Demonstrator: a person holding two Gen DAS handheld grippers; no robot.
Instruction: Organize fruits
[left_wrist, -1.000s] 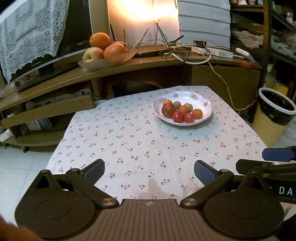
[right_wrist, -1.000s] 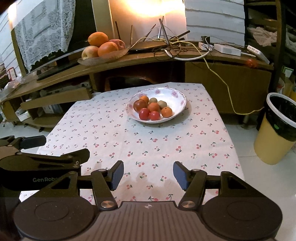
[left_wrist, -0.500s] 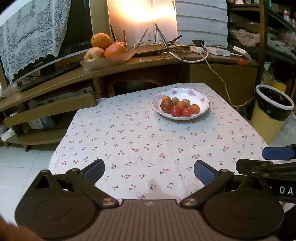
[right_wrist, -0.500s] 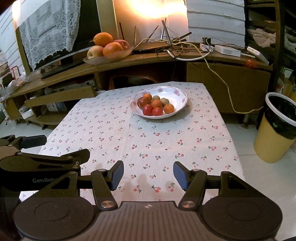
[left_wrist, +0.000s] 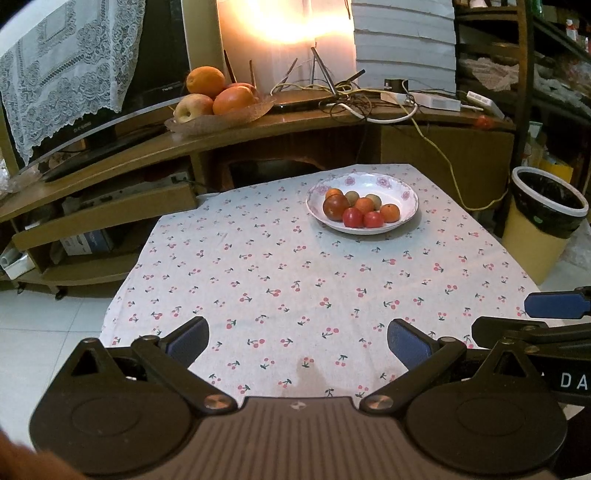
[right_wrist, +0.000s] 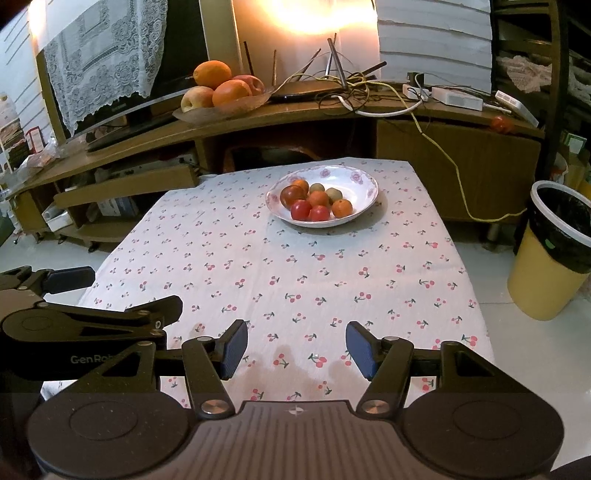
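Observation:
A white flowered bowl (left_wrist: 408, 195) (right_wrist: 364, 186) stands at the far end of a table with a cherry-print cloth (left_wrist: 295, 280) (right_wrist: 295, 266). It holds several small fruits: red, orange and greenish-brown ones (left_wrist: 364, 212) (right_wrist: 314, 203). My left gripper (left_wrist: 297, 339) hangs over the near edge of the table, open and empty. My right gripper (right_wrist: 295, 345) is also open with nothing between its blue pads, just right of the left one. Both are far from the bowl.
A glass dish of oranges and apples (left_wrist: 218, 99) (right_wrist: 221, 92) sits on the wooden TV stand behind, beside tangled cables (left_wrist: 354, 99). A yellow bin with a black liner (left_wrist: 543, 218) (right_wrist: 554, 251) stands to the right of the table. Tiled floor lies left.
Both views have drawn back from the table: the bowl looks smaller and farther, and more of the cloth's near edge shows. The jaws have kept the same width.

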